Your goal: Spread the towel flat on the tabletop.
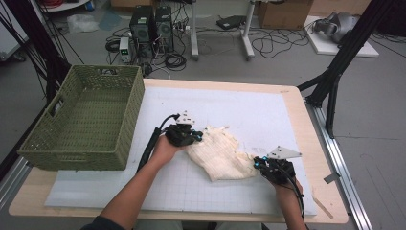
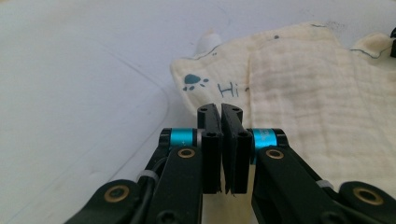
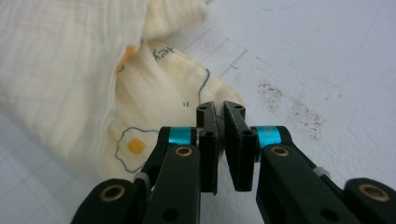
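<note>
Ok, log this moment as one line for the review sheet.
left gripper: shut on cream cloth edge | right gripper: shut on cloth corner | cloth: crumpled on white mat | green basket: left, empty

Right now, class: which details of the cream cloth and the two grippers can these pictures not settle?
- Cloth: its printed words are cut short by folds in both gripper views.
- Left gripper: its jaws hide the cloth edge they close on.
- Right gripper: high view too small to show its grip.
- Basket: near wall hides part of its floor.
</note>
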{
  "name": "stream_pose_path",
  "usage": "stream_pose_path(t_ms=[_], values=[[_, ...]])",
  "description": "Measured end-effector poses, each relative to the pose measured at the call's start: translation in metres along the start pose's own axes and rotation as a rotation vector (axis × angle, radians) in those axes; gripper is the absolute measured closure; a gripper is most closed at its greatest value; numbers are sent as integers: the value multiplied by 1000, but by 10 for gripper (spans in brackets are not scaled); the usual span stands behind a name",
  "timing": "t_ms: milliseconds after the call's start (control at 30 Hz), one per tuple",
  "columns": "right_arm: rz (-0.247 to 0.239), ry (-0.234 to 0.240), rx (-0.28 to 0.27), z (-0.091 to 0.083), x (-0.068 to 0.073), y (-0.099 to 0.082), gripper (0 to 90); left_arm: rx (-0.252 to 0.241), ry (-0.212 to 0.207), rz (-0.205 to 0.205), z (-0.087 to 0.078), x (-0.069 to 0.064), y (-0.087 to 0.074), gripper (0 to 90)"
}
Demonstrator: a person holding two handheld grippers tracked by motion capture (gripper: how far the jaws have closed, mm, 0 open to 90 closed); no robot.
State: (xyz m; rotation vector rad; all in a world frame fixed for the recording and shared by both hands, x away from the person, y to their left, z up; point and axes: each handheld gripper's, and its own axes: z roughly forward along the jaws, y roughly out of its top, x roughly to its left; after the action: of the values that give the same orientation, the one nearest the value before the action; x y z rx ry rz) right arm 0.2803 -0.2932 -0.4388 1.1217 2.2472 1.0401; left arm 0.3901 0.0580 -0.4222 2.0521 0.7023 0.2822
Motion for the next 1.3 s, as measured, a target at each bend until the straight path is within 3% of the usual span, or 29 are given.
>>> stream_pose_path(t_ms=[67,233,433,667,800,967,1067,1133,1300], values=[[0,-12,4,-2,0,0,851,-25,19,-18,-15,3,-6,863],[9,-34,12,-8,0,-2,859,-22,42,-11,-44,2,-26,863],[-19,-62,45,-16,7,-6,866,-40,58,-24,-74,-7,-56,863],[-18,-92,101,-30,13,-19,867,2,70,-42,-96,-10,-86,863],[-6,-90,99,-36,14,-25,862,4,72,-50,-100,-9,-91,862],[1,-113,28,-36,13,-11,677,-10,73,-42,-103,-10,-89,835],[12,-111,-14,-30,7,6,618,-31,91,-57,-105,-7,-89,792],[10,-91,-27,-18,3,19,589,-40,108,-88,-105,-5,-89,690],[-18,-8,20,26,9,45,555,-40,128,-120,-99,0,-86,527]])
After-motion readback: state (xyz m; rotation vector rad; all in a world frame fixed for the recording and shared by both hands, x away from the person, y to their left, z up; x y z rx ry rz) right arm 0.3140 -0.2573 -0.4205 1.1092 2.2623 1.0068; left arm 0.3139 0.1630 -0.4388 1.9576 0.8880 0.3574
